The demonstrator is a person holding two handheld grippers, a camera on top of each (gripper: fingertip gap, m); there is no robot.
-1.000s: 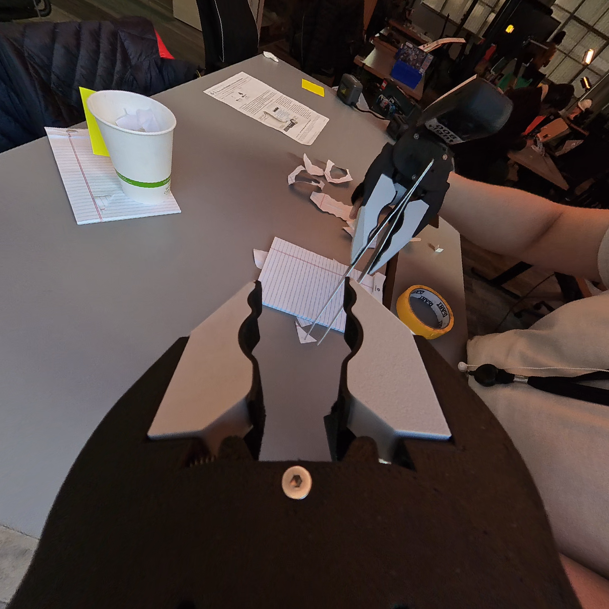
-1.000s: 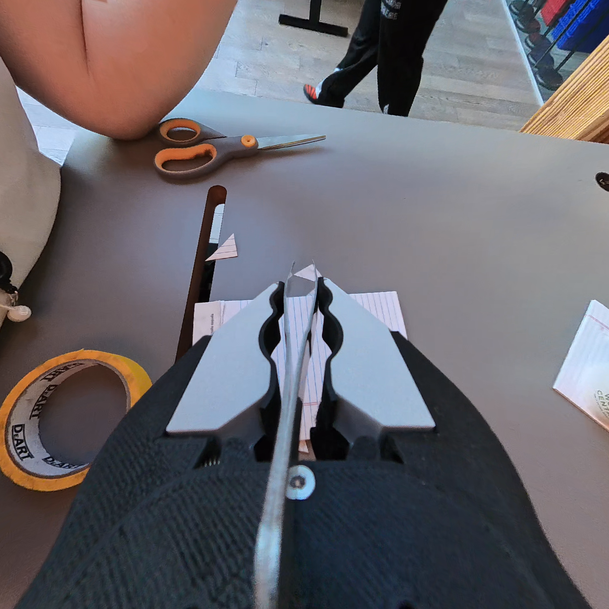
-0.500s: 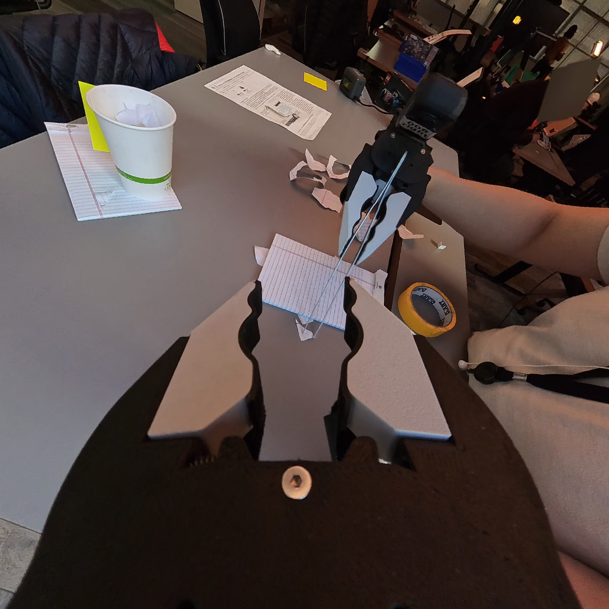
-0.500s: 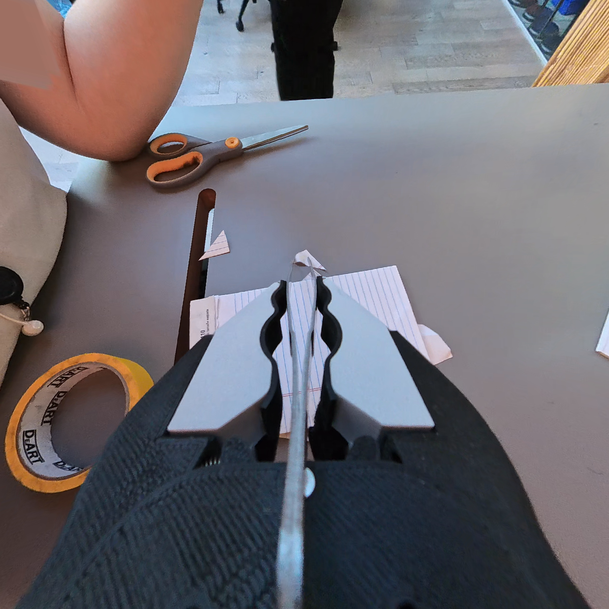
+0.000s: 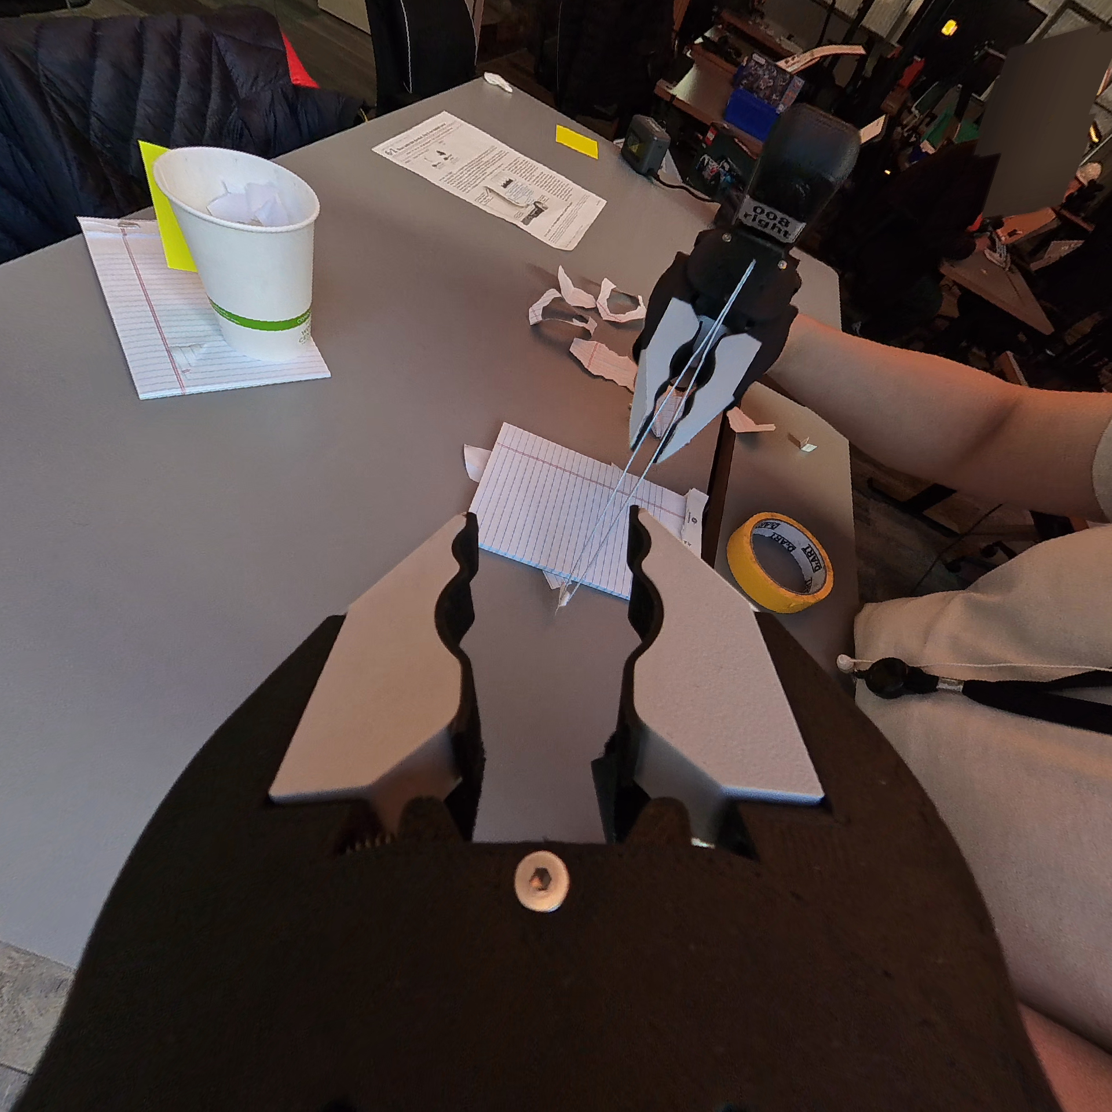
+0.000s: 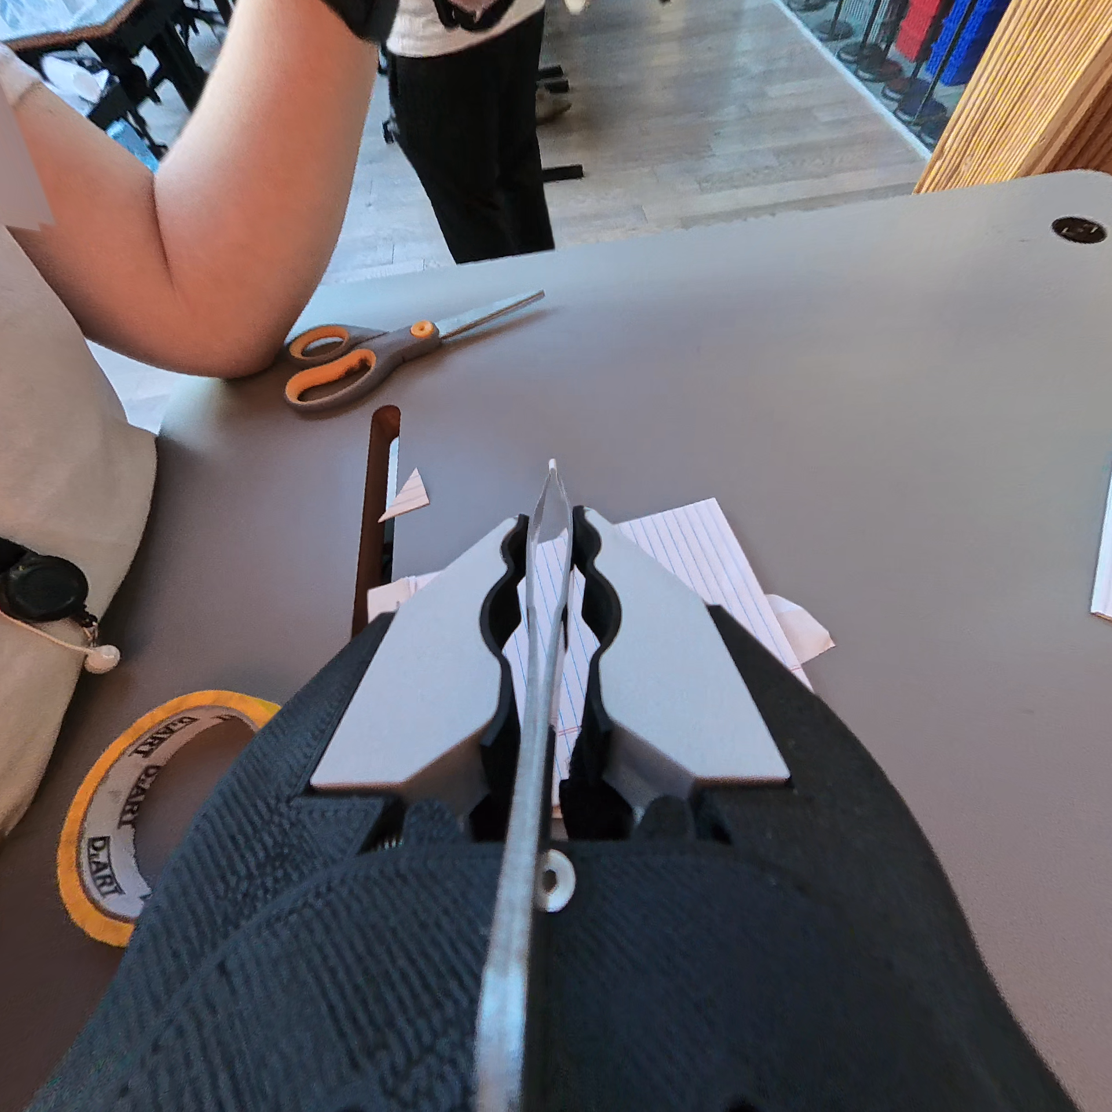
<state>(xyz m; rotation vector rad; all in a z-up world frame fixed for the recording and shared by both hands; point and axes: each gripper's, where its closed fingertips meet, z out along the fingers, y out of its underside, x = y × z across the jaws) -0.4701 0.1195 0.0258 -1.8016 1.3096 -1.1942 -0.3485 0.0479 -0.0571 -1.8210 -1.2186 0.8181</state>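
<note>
My right gripper (image 6: 549,517) is shut on thin metal tweezers (image 6: 532,662) that reach out past its fingertips. The tweezers' tips are pinched together on a small white paper scrap (image 6: 552,466). In the left wrist view the right gripper (image 5: 653,451) hangs over a lined paper sheet (image 5: 541,505), and the tweezers (image 5: 608,523) slant down to the scrap (image 5: 559,596) at the sheet's near edge. My left gripper (image 5: 549,517) is open and empty, just above the grey table (image 5: 301,541), with the scrap between its fingertips in view.
A white paper cup (image 5: 253,259) with paper scraps stands on a lined pad (image 5: 156,325) at the far left. Torn scraps (image 5: 589,301), a printed sheet (image 5: 487,174), yellow tape (image 5: 779,562), orange scissors (image 6: 361,355) and a table slot (image 6: 376,511) are near. A person stands beyond the table. About 15 cm separates my left fingertips from my right.
The tweezers' tips have closed together on the small scrap. The right gripper has swung back and stands more upright. The left gripper has hardly moved.
</note>
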